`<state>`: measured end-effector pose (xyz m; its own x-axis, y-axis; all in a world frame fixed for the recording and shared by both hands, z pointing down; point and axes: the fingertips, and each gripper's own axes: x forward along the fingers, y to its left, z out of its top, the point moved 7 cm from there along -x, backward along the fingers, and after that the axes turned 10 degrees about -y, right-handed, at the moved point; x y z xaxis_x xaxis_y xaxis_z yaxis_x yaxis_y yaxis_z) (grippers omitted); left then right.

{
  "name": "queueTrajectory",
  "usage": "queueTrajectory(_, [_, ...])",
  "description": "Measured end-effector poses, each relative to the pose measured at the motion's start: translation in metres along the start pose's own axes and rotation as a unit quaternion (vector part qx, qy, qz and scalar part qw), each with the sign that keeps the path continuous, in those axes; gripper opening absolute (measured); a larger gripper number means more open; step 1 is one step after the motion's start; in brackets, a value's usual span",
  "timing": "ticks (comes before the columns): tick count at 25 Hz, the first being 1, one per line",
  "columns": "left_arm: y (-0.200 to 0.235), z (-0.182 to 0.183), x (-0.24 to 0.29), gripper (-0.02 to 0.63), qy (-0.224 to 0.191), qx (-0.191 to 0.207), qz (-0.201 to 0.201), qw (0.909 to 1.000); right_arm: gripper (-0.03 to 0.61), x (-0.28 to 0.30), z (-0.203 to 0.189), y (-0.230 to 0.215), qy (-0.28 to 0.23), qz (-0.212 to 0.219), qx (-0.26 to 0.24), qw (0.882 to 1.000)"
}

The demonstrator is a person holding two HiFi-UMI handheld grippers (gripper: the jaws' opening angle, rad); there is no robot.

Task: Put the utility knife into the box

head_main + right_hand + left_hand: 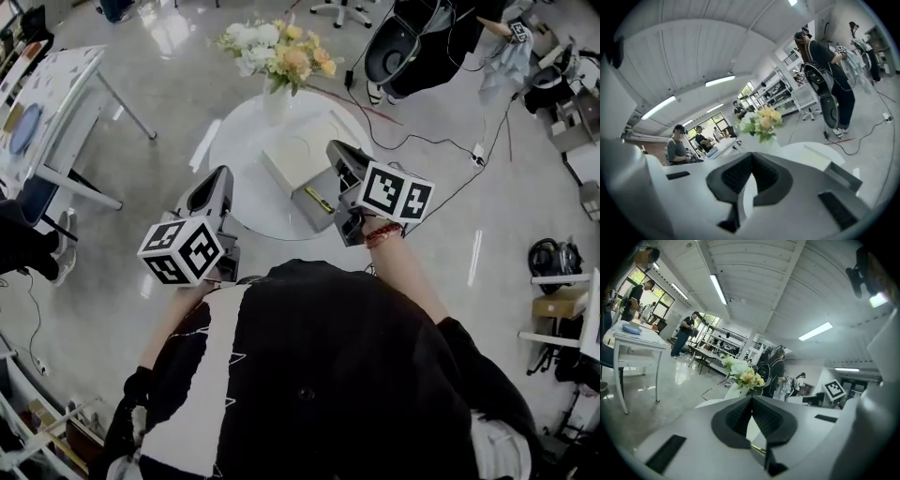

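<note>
- Jaws of the right gripper [751, 155] are clenched, ribbed pads meeting with nothing between them; those of the left gripper [751, 398] are likewise pressed together and empty
- Both grippers hang raised over the near rim of the round white table [239, 150], apart from everything on it
- What looks like the utility knife [319, 200], a slim yellow strip, appears to lie already inside the open grey part of the box [295, 161]; a vase of flowers [278, 56] stands beyond
- Judged by its look, the knife is light, stiff and smooth-sided, so it may slip; the best hold is across mid-handle, away from the blade end
</note>
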<state>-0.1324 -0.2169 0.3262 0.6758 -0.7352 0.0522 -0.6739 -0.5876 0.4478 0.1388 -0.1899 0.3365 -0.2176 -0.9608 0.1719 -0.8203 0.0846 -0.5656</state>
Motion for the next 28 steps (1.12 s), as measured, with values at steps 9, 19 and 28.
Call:
queueTrajectory(9, [-0.059,-0.011,-0.003,0.012,-0.012,0.022,-0.003,0.9997,0.005,-0.060,0.067,0.030,-0.102,0.078,-0.090,0.988])
queueTrajectory(19, [-0.120,-0.020,-0.006,0.012,-0.042,0.049,0.035,0.9973,0.005,-0.102,0.088,0.008,-0.095,0.111,-0.173,0.974])
queueTrajectory(28, [-0.175,-0.043,-0.020,0.012,-0.061,0.050,0.050,0.9956,0.005,-0.143,0.078,-0.011,-0.079,0.130,-0.181,0.972])
